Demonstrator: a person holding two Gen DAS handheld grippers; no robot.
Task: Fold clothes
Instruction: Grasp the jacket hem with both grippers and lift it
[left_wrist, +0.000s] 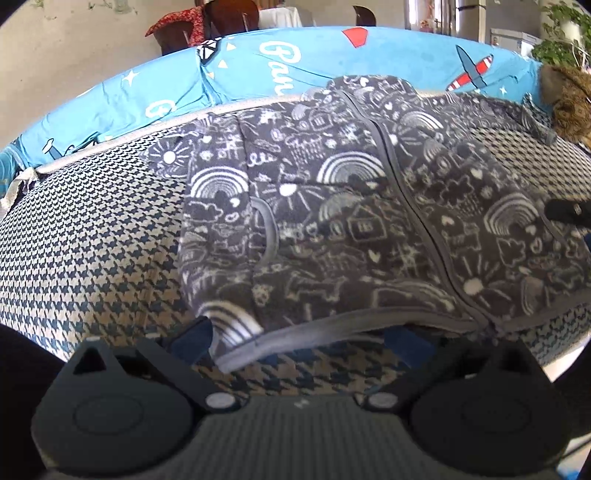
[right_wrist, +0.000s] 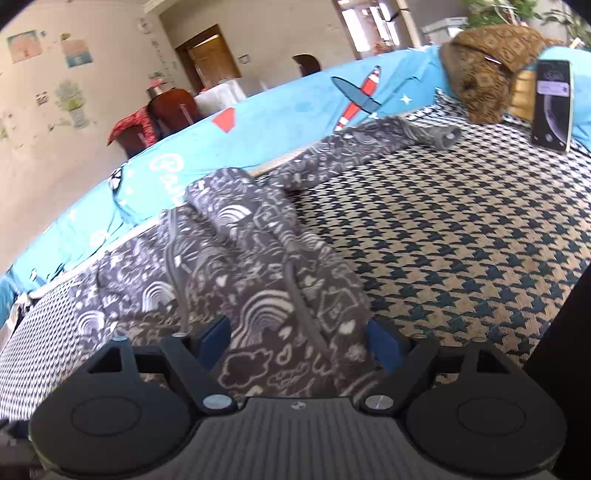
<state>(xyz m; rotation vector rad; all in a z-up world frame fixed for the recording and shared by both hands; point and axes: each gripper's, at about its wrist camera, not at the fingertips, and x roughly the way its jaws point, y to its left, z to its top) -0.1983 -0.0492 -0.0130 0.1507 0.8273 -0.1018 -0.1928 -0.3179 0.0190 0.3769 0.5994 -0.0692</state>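
A dark grey fleece jacket (left_wrist: 332, 221) with white doodle print lies spread on the houndstooth surface (left_wrist: 92, 240), zip up and hem toward me. My left gripper (left_wrist: 301, 338) is open at that hem. Its blue fingers (left_wrist: 199, 336) stand wide apart, and the hem edge lies between and just beyond them. In the right wrist view the jacket (right_wrist: 258, 266) is bunched, with one sleeve (right_wrist: 369, 147) stretched out to the far right. My right gripper (right_wrist: 299, 343) is open low over the fabric, which lies between its blue fingers (right_wrist: 384, 347).
A blue blanket (right_wrist: 295, 107) with an aeroplane print runs along the far edge. At the far right are a brown patterned cushion (right_wrist: 480, 81) and an upright phone (right_wrist: 552, 107). Bare houndstooth surface (right_wrist: 461, 240) lies right of the jacket. Chairs (right_wrist: 170, 107) stand behind.
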